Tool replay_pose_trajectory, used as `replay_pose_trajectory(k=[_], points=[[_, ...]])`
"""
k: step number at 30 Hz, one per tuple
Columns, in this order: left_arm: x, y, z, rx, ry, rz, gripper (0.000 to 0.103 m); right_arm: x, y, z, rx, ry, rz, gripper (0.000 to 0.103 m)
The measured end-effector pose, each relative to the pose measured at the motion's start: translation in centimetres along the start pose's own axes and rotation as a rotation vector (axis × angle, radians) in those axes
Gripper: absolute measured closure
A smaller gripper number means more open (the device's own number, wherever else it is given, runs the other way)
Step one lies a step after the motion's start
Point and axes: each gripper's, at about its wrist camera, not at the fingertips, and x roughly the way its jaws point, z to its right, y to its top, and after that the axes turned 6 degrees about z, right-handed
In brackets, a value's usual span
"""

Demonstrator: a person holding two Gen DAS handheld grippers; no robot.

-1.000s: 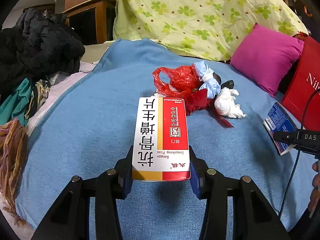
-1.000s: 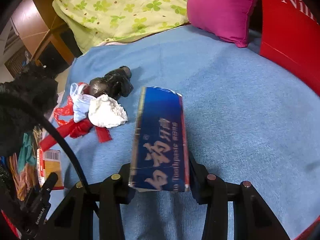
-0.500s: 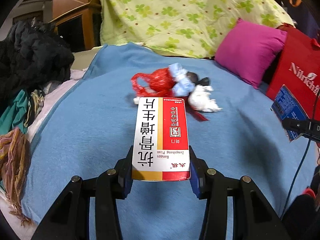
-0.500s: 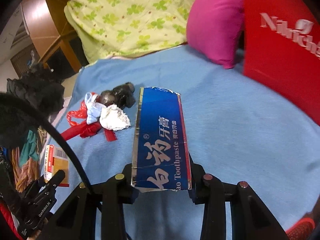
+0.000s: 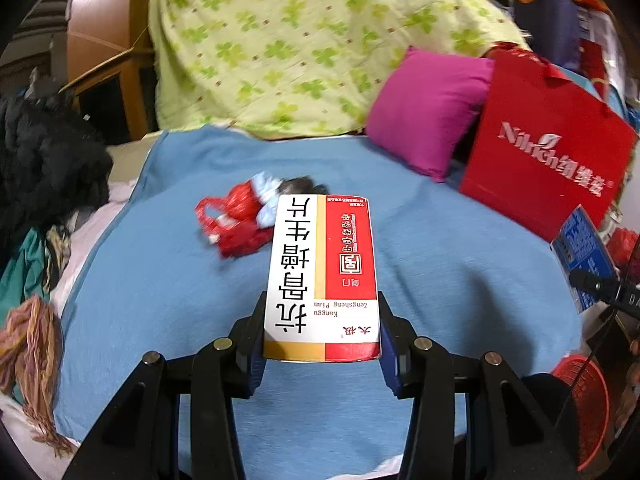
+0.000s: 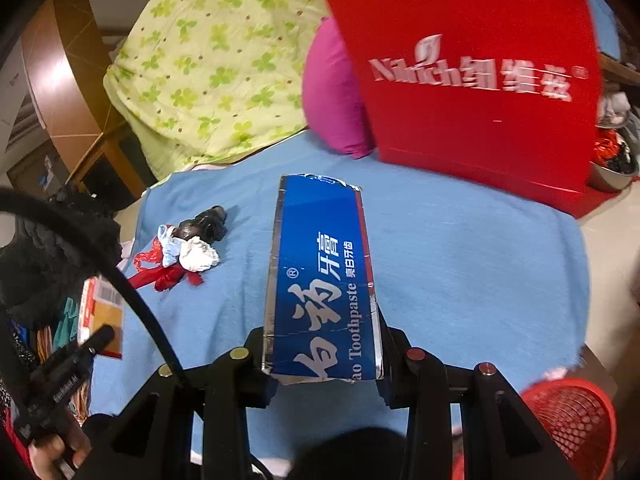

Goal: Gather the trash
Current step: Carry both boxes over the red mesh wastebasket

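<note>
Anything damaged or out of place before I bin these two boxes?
The toothpaste box in the right hand-held gripper has a ragged, torn far end. The medicine box looks intact. A trash pile remains on the blue blanket.

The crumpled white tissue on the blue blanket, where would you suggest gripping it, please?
Pinch the crumpled white tissue across its bulging middle, coming from above. It is a soft wad lying flat on the blue blanket, with the red plastic bag touching its left side, so sideways approaches look crowded.
</note>
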Motion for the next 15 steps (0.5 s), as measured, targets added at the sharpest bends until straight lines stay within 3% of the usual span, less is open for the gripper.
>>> replay_pose_trajectory(k=[15], points=[[-2.8,1.8,9.1,0.104,-0.176,0.03,0.055,-10.5,-3.7,9.7,0.103,-0.142,0.075,0.063]])
